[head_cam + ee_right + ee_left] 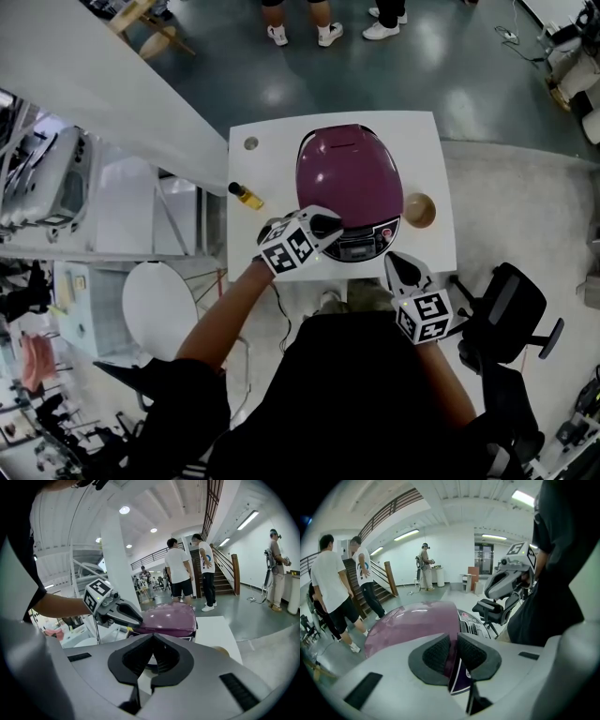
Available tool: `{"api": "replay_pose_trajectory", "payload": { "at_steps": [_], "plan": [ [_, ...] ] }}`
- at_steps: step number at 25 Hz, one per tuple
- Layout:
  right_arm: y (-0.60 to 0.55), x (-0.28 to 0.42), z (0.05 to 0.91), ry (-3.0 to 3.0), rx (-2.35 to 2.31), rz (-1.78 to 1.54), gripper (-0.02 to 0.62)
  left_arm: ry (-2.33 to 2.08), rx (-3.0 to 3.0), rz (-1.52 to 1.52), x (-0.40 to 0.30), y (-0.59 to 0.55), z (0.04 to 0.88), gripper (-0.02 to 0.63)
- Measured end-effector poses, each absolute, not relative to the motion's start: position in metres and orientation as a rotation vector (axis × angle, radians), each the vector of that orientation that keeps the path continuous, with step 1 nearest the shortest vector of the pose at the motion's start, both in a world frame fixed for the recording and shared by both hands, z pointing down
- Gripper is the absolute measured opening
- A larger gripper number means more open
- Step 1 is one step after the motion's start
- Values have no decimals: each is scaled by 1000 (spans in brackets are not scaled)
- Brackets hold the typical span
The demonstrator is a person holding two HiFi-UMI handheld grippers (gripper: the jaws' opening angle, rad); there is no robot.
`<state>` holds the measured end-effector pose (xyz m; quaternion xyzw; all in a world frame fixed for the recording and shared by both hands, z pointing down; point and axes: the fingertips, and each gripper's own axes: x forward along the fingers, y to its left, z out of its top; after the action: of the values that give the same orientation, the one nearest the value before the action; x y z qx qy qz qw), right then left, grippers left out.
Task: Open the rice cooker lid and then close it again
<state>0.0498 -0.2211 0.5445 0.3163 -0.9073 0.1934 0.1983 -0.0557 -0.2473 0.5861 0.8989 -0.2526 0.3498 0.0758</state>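
Head view: shut purple rice cooker [349, 183], illegible print on control panel [364, 247]

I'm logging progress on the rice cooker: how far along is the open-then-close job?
Done: unclear; the lid lies shut. In hand: left gripper, jaws slightly apart, at the lid's front above the control panel; right gripper shut, held back. Remaining: probably opening and reclosing, unless this is the final close.

A white square table [427, 141] carries a small black-capped yellow bottle [247, 195] and a round tan bowl [419, 209]. A black office chair [511, 305] stands beside it, with standing people [328, 28] beyond.
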Motion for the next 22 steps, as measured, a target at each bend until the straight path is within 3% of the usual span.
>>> {"api": "replay_pose_trajectory", "payload": {
  "at_steps": [22],
  "plan": [
    [-246, 57, 550, -2516, 906, 567, 0, -761, 2598, 1066, -52, -252, 603, 5]
  ]
}}
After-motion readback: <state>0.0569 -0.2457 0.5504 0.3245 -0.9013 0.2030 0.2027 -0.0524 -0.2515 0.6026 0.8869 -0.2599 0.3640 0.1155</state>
